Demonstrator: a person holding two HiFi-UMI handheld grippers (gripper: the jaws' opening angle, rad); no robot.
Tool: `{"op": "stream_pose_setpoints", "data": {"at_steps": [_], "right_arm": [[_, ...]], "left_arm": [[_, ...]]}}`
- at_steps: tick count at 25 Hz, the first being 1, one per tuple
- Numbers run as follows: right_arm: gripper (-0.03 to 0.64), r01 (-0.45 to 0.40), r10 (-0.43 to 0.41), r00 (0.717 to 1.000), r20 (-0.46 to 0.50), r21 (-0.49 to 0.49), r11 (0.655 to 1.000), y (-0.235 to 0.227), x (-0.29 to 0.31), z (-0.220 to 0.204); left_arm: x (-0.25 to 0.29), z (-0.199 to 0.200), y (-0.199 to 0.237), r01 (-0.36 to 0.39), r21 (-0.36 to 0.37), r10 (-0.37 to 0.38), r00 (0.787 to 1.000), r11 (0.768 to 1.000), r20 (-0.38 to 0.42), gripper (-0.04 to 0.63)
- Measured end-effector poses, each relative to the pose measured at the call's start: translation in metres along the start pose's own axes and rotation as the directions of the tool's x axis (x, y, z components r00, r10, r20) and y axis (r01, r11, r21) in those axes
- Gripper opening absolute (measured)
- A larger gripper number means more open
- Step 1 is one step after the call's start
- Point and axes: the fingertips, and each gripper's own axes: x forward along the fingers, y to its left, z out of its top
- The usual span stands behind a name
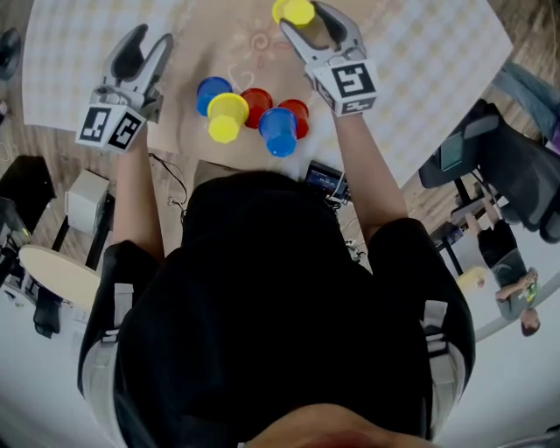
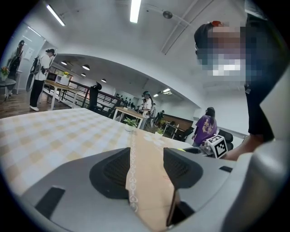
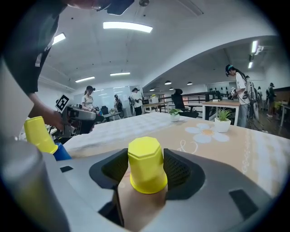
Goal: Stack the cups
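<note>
The person is standing over the table (image 1: 437,52) and reaching both tools out across the tan mat (image 1: 254,44) that is running down its middle. The right gripper (image 1: 308,19) is reaching past the other cups to a yellow cup (image 3: 146,165) that is standing upside down on the mat at the far end, apart from the rest. Its jaws are standing wide because the cup is wide, and the pads are looking to lie against the cup's two sides, so it is probably taking hold in order to carry this stray one to the others. Nearer the person, a second yellow cup (image 1: 227,116), two blue cups (image 1: 278,131) and two red cups (image 1: 255,103) are crowding together in a tight bunch, which is likely serving as the place where the stack is being built. The left gripper (image 1: 150,37) is hanging over the table to the left of that bunch with its jaws well apart and nothing between them but the mat's edge showing through, seemingly waiting to steady or take a cup.
</note>
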Motion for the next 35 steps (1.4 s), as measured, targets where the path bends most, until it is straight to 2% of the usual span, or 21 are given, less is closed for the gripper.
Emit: {"op": "stream_pose_setpoints", "data": {"at_steps": [6,12,17,20,27,35], "right_arm": [[0.248,0.013,-0.012,0.999,0.035,-0.030,0.999,0.006,-0.018,0.022],[0.247,0.043,-0.029,0.991,0.133,-0.102,0.994,0.023,-0.078,0.086],[0.244,0.090,-0.048,0.965,0.259,-0.150,0.985,0.048,-0.140,0.146],[0.244,0.085,-0.036,0.956,0.293,-0.155,0.984,0.072,-0.173,0.166],[0.238,0.002,0.042,0.946,0.321,-0.135,0.991,0.117,-0.201,0.181],[0.235,-0.092,0.126,0.958,0.257,-0.141,0.986,0.167,-0.201,0.156]], "left_arm": [[-0.013,0.012,-0.007,-0.007,0.011,0.006,1.000,1.000,0.031,0.229],[-0.040,0.055,-0.047,0.012,0.070,-0.021,0.993,0.997,0.118,0.229],[-0.075,0.093,-0.086,0.023,0.126,-0.050,0.977,0.992,0.209,0.222],[-0.101,0.102,-0.110,0.028,0.137,-0.061,0.969,0.990,0.239,0.221],[-0.145,0.108,-0.143,0.035,0.166,-0.081,0.956,0.986,0.281,0.218],[-0.190,0.086,-0.146,-0.012,0.145,-0.032,0.954,0.989,0.297,0.215]]}}
